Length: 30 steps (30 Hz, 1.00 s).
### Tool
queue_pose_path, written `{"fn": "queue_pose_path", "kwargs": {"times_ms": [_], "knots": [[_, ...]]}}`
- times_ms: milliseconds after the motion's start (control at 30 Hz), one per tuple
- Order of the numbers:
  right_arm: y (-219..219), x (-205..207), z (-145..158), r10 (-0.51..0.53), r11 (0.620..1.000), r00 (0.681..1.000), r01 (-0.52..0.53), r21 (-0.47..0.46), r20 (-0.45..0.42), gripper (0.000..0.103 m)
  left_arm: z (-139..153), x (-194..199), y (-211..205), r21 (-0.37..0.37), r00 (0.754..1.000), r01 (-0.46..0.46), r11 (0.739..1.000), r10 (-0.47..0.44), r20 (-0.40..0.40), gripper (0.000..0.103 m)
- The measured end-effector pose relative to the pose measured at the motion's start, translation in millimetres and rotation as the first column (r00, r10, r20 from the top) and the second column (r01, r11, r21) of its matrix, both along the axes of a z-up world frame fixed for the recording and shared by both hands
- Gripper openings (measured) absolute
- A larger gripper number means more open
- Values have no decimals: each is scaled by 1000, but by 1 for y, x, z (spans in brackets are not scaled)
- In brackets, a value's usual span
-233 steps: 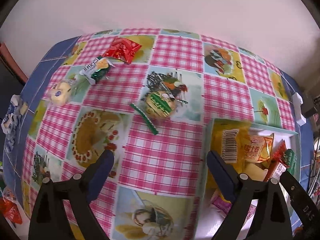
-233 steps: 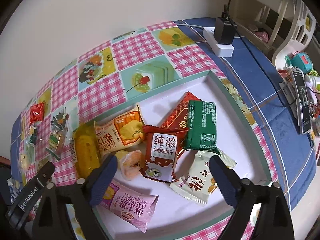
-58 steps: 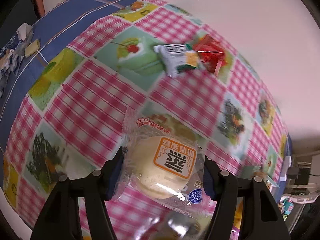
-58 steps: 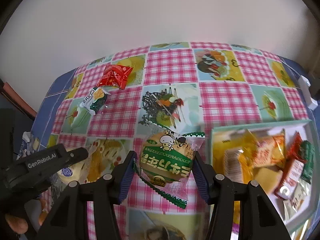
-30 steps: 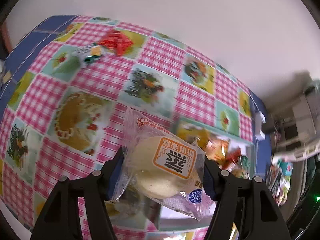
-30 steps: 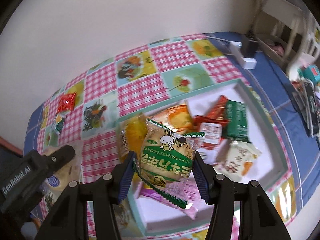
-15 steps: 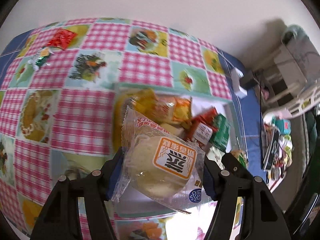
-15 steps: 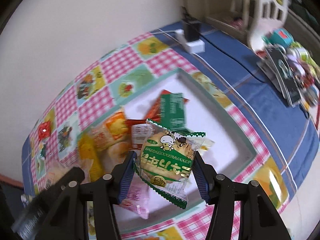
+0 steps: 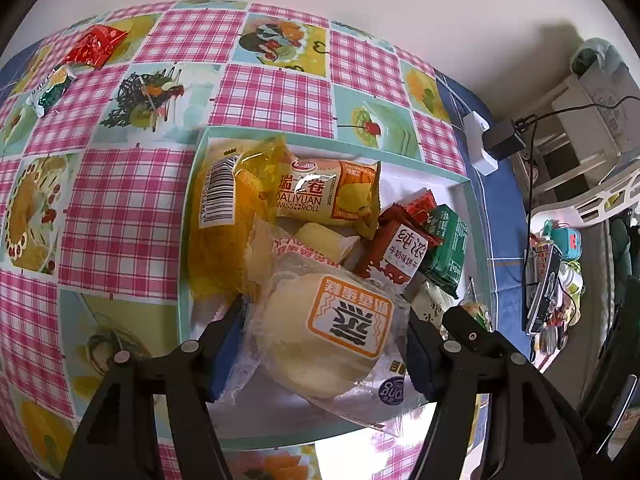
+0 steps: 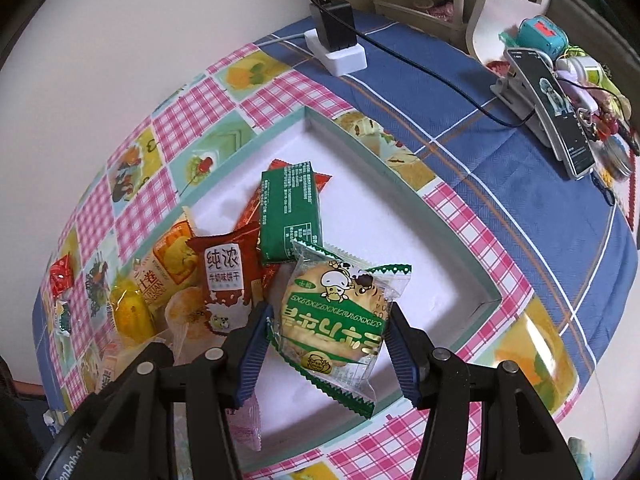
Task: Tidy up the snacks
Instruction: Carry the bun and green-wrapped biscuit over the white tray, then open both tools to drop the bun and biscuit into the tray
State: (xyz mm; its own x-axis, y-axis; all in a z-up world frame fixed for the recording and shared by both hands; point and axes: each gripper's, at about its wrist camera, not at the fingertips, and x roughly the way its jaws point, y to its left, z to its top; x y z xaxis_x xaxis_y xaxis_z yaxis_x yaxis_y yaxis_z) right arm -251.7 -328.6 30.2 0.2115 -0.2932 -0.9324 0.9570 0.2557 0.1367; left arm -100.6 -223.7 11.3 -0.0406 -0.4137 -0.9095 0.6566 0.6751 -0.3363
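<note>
Up close, the left gripper (image 9: 326,344) pinches a clear-wrapped pale bun (image 9: 320,344) with an orange label, held above the near part of the tray (image 9: 185,240). Likewise the right gripper (image 10: 328,344) is clamped on a green-and-white biscuit packet (image 10: 336,320), over the tray's (image 10: 404,192) bare white floor. Only the left view shows the two packets left out on the checked tablecloth (image 9: 272,92): a red packet (image 9: 94,45) and a small green-and-white one (image 9: 50,90), both well apart from the tray. Only the right view shows the phone on its stand (image 10: 554,116). Both show the white power strip (image 10: 340,54) on blue cloth. Inside the tray lie a yellow cake pack (image 9: 224,232), an orange Swiss-roll pack (image 9: 328,200), a dark red biscuit pack (image 9: 396,252) and a green bar (image 9: 446,248), crowded toward one side.
</note>
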Motion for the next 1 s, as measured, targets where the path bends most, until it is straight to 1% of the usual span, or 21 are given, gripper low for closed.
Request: {"fn": "queue_pose_path", "kwargs": {"times_ms": [167,233,333,467,533,600,633,700,767,833,900,967,1000], "knots": [[-2,0,-1,-4,1000,1000,4,6,-6,66,3,2,1,-17,1000,-5,1000,5,-12,72],[-2,-1,0,-6,1000,1000,6,5,-7,67,4,3,2,-19,1000,-6,1000,6,-9,75],[-1,-1,2,-6,1000,1000,6,0,1,70,8,4,2,-31,1000,-8,999,7,-2,76],[0,0,4,-4,1000,1000,4,-1,4,72,17,5,4,-56,1000,-3,998,5,22,77],[0,0,4,-1,1000,1000,1,-1,4,72,21,7,5,-59,999,-13,998,15,38,81],[0,1,4,3,1000,1000,-3,0,5,75,23,9,8,-51,997,-29,998,33,69,82],[0,1,4,5,1000,1000,-5,1,6,78,26,11,9,-38,993,-44,998,48,106,83],[0,3,4,14,1000,1000,-14,-1,6,80,29,14,12,-9,984,-69,998,70,166,83],[0,5,4,24,1000,1000,-24,-4,7,82,32,19,15,22,969,-99,995,91,230,83],[0,7,5,37,999,999,-37,-9,8,83,34,25,20,57,949,-135,989,112,295,84],[1,11,6,54,998,998,-54,-14,11,84,34,30,24,81,934,-160,984,125,334,84],[2,15,7,69,997,997,-69,-15,15,87,34,37,29,96,924,-184,978,139,357,84],[3,16,7,75,997,997,-74,-18,16,92,34,39,31,99,921,-193,976,145,361,84]]}}
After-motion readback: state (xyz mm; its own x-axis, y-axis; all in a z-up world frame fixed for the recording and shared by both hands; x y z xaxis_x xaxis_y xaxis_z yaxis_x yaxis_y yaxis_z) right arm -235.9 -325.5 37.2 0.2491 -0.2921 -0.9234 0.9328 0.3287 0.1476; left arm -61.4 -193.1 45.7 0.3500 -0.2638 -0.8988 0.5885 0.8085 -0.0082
